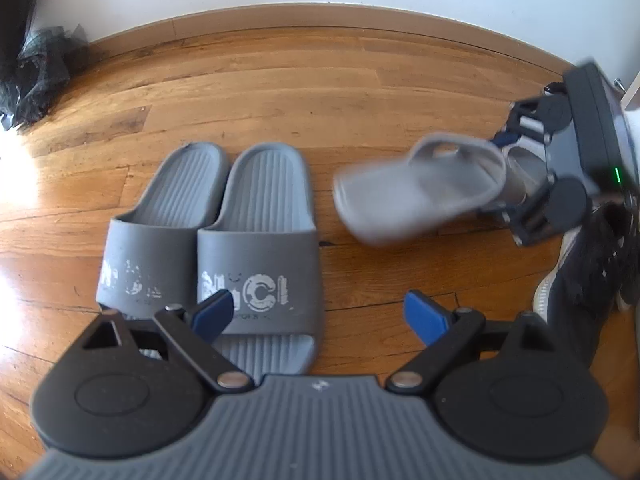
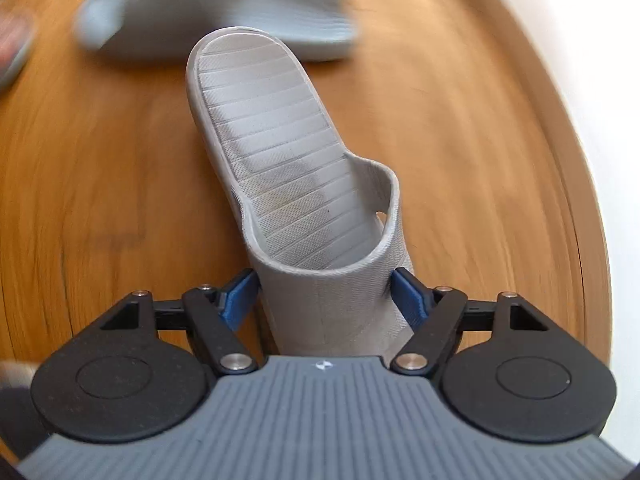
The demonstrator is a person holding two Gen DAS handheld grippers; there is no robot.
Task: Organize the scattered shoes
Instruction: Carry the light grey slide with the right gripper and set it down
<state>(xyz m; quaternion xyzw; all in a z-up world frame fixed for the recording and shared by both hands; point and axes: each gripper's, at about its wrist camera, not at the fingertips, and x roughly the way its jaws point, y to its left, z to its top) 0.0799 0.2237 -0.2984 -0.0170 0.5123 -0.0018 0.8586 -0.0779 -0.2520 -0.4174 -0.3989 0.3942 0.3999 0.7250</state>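
Two dark grey slides, one (image 1: pixel 160 248) beside the other (image 1: pixel 260 240), lie side by side on the wooden floor, their heels toward the wall. My left gripper (image 1: pixel 318 308) hangs open over the right slide's strap, with nothing between its blue pads. At the right, my right gripper (image 1: pixel 510 186) is shut on a light grey slipper (image 1: pixel 420 196), which looks blurred and tilted above the floor. In the right wrist view the blue pads of that gripper (image 2: pixel 324 292) press both sides of the slipper's strap (image 2: pixel 320 292), heel pointing away. The dark slides (image 2: pixel 224 8) show blurred beyond it.
A crumpled black bag (image 1: pixel 36 68) lies at the far left by the white wall and wooden baseboard (image 1: pixel 320 16). A black sneaker with a pale sole (image 1: pixel 588 276) sits at the right edge. Bare floor lies between the dark slides and the held slipper.
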